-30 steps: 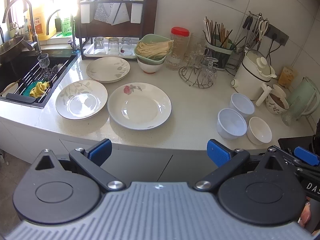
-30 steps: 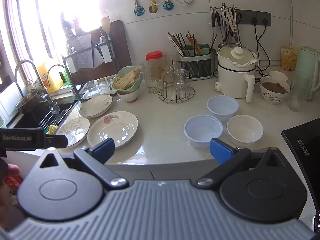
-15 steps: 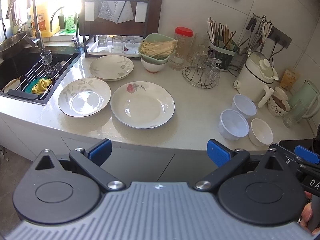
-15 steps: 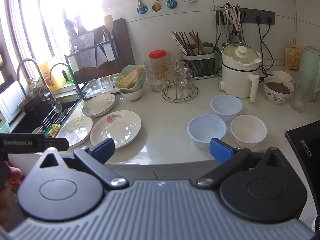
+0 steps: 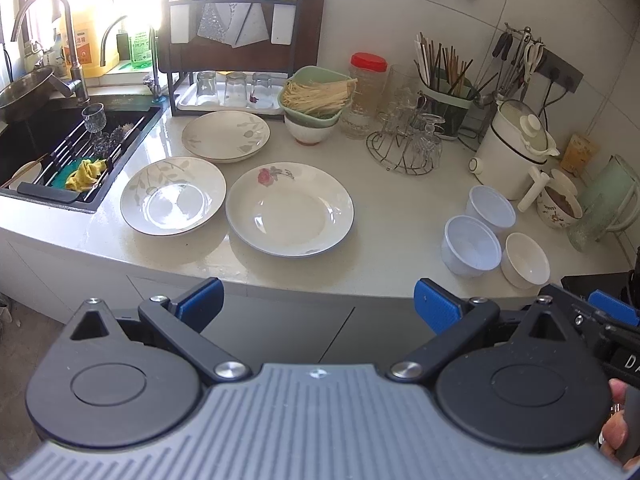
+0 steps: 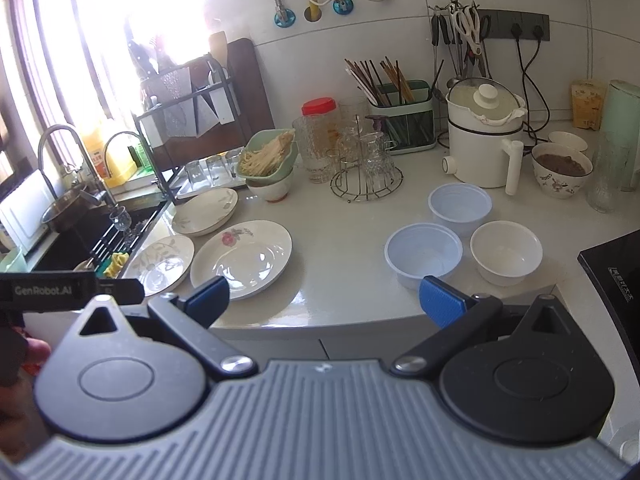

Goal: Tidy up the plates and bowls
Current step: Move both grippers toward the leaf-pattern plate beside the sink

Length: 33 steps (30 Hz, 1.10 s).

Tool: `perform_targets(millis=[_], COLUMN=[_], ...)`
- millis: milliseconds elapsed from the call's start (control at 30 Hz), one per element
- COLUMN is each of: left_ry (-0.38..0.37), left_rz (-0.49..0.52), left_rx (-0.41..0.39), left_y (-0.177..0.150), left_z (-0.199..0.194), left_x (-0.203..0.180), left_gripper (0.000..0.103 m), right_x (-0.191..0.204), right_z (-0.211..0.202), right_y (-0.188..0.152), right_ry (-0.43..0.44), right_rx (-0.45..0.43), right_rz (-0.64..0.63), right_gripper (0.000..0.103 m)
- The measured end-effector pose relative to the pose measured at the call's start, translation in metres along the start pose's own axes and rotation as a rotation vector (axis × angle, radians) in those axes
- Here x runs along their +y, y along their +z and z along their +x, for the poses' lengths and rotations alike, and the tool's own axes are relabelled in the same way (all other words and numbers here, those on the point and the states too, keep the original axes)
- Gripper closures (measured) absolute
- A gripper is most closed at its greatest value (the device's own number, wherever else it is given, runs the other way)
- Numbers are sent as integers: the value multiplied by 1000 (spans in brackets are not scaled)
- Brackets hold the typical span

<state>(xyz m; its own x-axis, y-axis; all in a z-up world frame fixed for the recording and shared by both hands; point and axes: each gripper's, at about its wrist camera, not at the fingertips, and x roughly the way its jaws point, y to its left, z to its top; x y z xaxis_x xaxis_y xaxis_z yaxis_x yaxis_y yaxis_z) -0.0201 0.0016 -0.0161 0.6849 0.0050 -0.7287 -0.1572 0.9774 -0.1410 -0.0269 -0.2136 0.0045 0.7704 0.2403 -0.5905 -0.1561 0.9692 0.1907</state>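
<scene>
White stone tabletop [image 5: 392, 216] carries our three plates [image 5: 290, 214] near the sink [image 5: 60, 148] and three bowls [image 6: 424, 252] grouped toward the kettle [image 6: 484, 136], with a wire glass rack [image 6: 366, 176] and a noodle basket [image 5: 316, 96] standing behind them. Only our right view shows the black cooktop [image 6: 612, 280] at the edge, while our left view shows the sink rack. Both our left tool [image 5: 318, 304] and right tool [image 6: 324, 300] hang off the front edge, spread wide and empty, with bare room between plates and bowls.
</scene>
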Motion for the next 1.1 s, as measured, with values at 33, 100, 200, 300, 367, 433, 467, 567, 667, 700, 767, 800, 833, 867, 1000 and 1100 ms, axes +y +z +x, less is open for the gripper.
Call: perform_targets(millis=[33,100,200,300,367,433,467,567,667,700,767,800,833,867,1000,1100], left_ry=[3,8,8,1,-6,-7,-6,-8,-6,-9,-12,-11,-13,-15,-17,-27], left_rz=[2,7,26,20,9,7,5,-1,12,17,37,42,44,47,45,53], left_rx=[2,-2,-3,-4,-2,6,15,24,20,21,22,24,24,22,33,60], left_y=[0,-1,-1,-1,-1,0,0,4,11,14,22,25,29,33,49,59], left_z=[-1,-2,-3,-4,-2,2,4,7,13,16,22,24,25,27,36,49], left_x=[0,0,-1,1,4,7,10,19,28,31,39,44,49,54,76,91], left_gripper=[0,0,0,0,0,0,0,0,0,0,0,0,0,0,0,0], right_x=[0,2,4,6,8,7,8,15,23,25,29,32,35,39,57,70], right_z=[0,1,2,1,2,3,5,12,17,18,24,29,33,37,46,55], right_y=[0,0,-2,-2,-2,-2,-2,-2,1,2,3,3,5,6,8,9], right_ry=[3,14,31,38,24,28,22,-11,-49,-49,-45,-44,-40,-36,-32,-40], right_rx=[-1,8,18,13,16,16,19,46,32,24,18,21,27,31,34,41], right_rz=[1,-1,0,-7,-10,9,15,-7,-20,-10,19,33,44,50,55,56], right_gripper=[0,0,0,0,0,0,0,0,0,0,0,0,0,0,0,0])
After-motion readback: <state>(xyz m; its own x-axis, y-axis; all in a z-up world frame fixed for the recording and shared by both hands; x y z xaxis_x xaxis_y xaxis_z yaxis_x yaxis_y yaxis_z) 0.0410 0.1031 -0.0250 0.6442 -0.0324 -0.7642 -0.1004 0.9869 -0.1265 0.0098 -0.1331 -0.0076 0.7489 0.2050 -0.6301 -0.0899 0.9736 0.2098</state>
